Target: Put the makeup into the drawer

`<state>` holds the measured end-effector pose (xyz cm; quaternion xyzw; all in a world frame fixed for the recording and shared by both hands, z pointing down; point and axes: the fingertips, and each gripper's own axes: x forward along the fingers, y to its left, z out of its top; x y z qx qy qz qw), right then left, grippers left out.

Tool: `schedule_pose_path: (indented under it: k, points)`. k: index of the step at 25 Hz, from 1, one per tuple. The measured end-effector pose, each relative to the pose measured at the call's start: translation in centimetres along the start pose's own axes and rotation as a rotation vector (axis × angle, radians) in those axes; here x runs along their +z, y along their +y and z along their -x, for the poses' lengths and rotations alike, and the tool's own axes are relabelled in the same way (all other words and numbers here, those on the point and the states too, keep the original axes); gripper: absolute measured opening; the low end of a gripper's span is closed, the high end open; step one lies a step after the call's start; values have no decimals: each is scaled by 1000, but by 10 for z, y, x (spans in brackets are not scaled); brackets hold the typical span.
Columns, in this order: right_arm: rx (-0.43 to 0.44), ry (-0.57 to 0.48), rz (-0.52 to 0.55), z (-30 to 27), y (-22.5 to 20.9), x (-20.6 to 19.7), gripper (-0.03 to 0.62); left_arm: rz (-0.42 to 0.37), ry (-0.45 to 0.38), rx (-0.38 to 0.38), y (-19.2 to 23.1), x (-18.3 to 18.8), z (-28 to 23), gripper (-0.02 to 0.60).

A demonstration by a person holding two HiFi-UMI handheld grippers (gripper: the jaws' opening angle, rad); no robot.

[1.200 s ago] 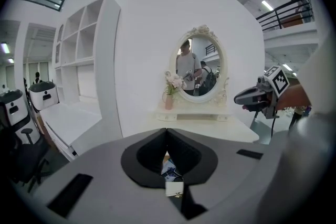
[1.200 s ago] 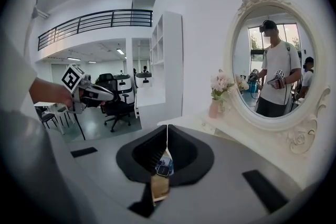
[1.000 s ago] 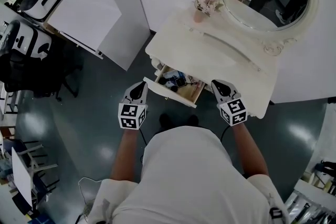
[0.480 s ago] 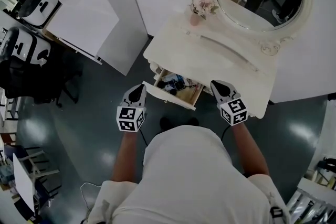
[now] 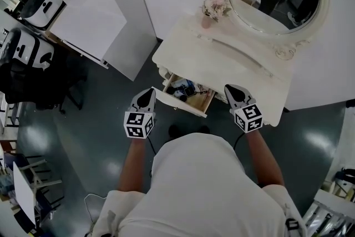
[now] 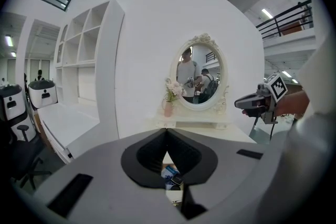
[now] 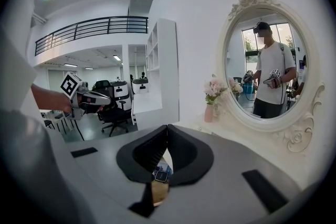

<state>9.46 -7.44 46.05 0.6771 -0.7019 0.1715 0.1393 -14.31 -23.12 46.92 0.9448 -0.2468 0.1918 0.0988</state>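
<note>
In the head view the makeup [image 5: 183, 87] lies inside the open drawer [image 5: 179, 101] under the table [image 5: 222, 58], with the left gripper [image 5: 147, 92] just beside the drawer's left end and the right gripper [image 5: 233, 89] beside its right. The left gripper view shows its jaws pressed together on nothing, with the makeup beyond the tips. The right gripper view shows its jaws likewise together and empty.

The person is holding the left tongs [image 5: 147, 91] and the right tongs [image 5: 233, 89] out ahead of the torso at about the same height, well apart, both tilting slightly downward. The left forearm [image 5: 131, 161] and right forearm [image 5: 260, 155] are reaching forward. Both pairs of jaws are meeting tip to tip, gripping nothing.
</note>
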Motion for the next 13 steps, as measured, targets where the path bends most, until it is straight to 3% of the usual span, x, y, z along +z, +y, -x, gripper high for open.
schedule_pose_path:
  k: [13]
  points:
    - [-9, -5, 0, -2, -5, 1, 29, 5, -4, 1, 3, 3, -5, 17]
